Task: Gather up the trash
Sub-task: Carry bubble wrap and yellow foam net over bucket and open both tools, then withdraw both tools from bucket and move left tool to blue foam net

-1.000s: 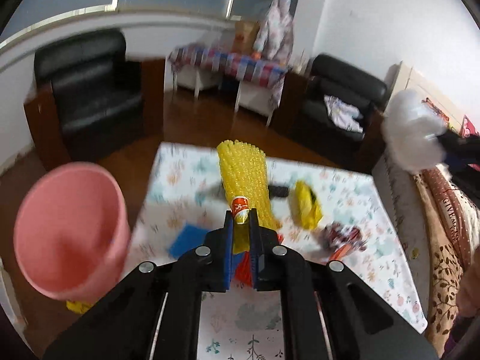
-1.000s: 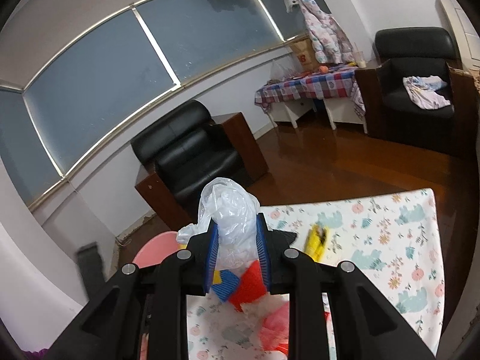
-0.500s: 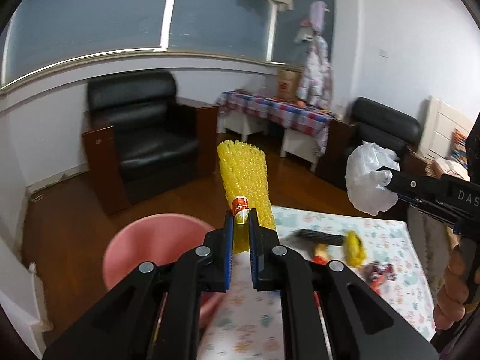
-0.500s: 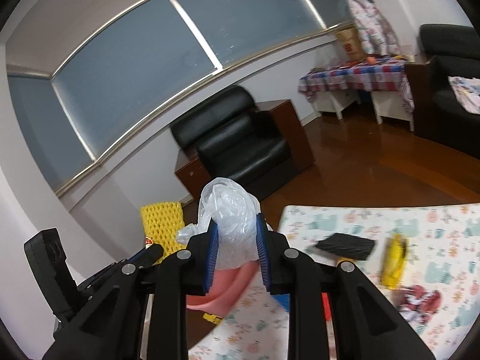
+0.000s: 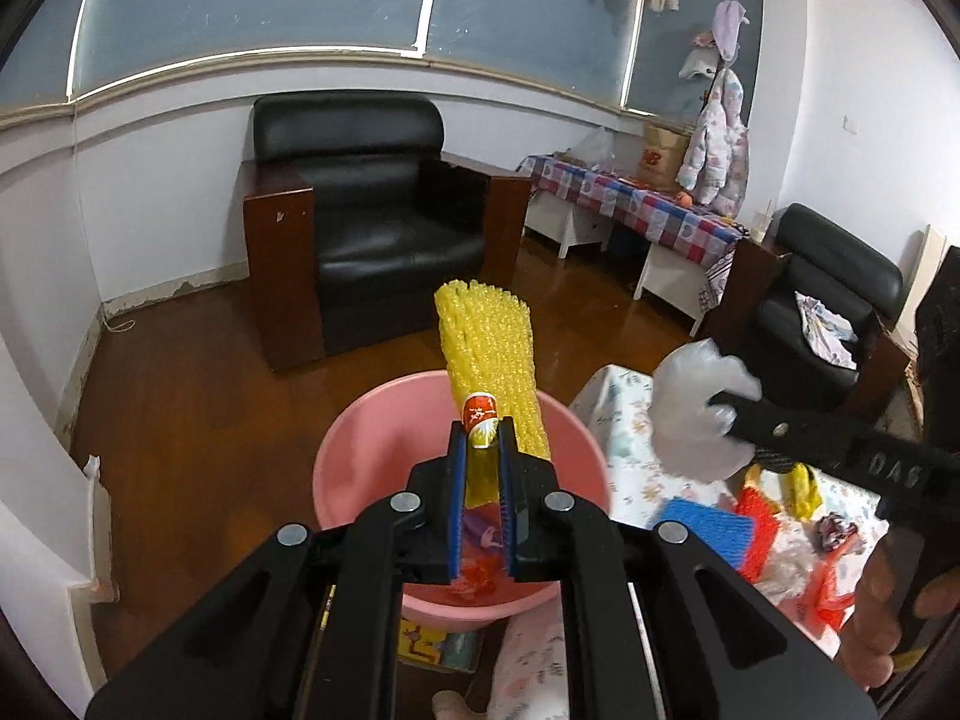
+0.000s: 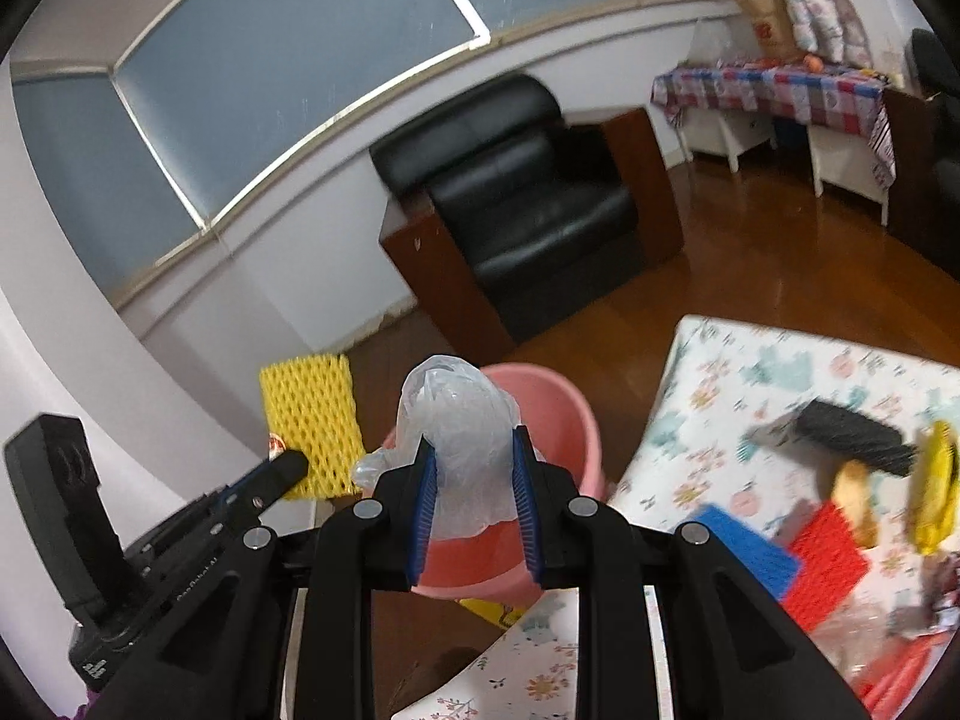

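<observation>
My left gripper (image 5: pixel 480 438) is shut on a yellow foam net sleeve (image 5: pixel 489 360) with a small red-and-white label, held above the pink basin (image 5: pixel 372 450). My right gripper (image 6: pixel 471 450) is shut on a crumpled clear plastic bag (image 6: pixel 459 414), also held over the pink basin (image 6: pixel 570 414). The bag shows in the left wrist view (image 5: pixel 696 414), right of the basin. The yellow sleeve shows in the right wrist view (image 6: pixel 312 414), left of the basin. Some red and purple trash lies inside the basin.
The floral-cloth table (image 6: pixel 780 372) stands right of the basin and carries a blue pad (image 6: pixel 744 546), a red pad (image 6: pixel 822 564), a black brush (image 6: pixel 852 432) and yellow wrappers (image 6: pixel 933 492). A black armchair (image 5: pixel 372 228) stands behind on the wooden floor.
Both grippers have swung left from over the table to above the pink basin, carrying the yellow sleeve and the plastic bag. The basin now sits directly under both.
</observation>
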`<state>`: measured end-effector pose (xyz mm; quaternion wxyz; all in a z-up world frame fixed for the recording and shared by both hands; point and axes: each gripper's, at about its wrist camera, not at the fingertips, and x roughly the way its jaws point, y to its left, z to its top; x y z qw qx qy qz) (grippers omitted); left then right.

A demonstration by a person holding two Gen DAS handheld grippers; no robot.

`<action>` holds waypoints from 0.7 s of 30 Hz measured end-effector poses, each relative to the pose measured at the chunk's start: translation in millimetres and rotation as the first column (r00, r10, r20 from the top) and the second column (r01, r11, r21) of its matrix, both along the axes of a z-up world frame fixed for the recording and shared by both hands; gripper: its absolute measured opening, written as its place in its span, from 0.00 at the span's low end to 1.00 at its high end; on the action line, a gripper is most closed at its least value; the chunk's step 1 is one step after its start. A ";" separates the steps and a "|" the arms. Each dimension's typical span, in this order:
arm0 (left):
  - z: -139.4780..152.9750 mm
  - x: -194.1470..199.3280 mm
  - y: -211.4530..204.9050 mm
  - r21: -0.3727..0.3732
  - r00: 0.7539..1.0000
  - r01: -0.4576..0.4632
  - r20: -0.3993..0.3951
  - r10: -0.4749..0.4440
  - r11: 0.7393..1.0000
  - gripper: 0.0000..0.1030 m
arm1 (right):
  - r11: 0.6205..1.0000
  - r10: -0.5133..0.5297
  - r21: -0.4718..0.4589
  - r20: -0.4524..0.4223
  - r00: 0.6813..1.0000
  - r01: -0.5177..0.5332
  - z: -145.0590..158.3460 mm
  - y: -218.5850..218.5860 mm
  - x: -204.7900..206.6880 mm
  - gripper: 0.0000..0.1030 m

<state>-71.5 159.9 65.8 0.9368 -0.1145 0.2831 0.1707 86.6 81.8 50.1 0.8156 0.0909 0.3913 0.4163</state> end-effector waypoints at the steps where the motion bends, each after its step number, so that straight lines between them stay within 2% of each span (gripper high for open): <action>1: -3.4 0.6 3.8 0.000 1.000 -0.003 -0.006 0.003 1.000 0.09 | 1.000 0.004 -0.008 -0.005 1.000 -0.004 -5.0 3.5 0.5 0.23; 6: -17.9 6.7 19.3 -0.034 0.999 -0.003 -0.040 0.002 0.999 0.11 | 0.999 0.015 -0.042 -0.043 0.999 -0.016 -29.1 21.7 7.8 0.25; 8: -18.5 10.9 25.9 -0.049 0.999 -0.005 -0.035 0.004 0.999 0.19 | 0.999 0.018 -0.047 -0.055 0.998 -0.021 -36.3 27.8 11.4 0.31; 10: -20.2 11.0 32.9 -0.077 1.000 -0.004 -0.021 0.003 0.997 0.38 | 0.998 0.021 -0.054 -0.061 0.998 -0.024 -41.7 32.8 13.7 0.36; 13: -22.7 10.1 39.8 -0.093 1.000 -0.003 -0.017 0.001 0.996 0.42 | 0.998 0.031 -0.058 -0.063 0.998 -0.035 -44.1 36.5 14.4 0.38; 17: -25.4 10.9 45.3 -0.106 1.000 -0.010 -0.018 0.008 0.994 0.44 | 0.998 0.035 -0.052 -0.047 0.998 -0.038 -43.8 35.4 12.5 0.51; 21: -27.8 11.2 46.0 -0.127 1.000 -0.001 -0.017 -0.001 0.992 0.47 | 0.998 0.041 -0.045 -0.030 0.999 -0.042 -40.3 33.2 11.1 0.55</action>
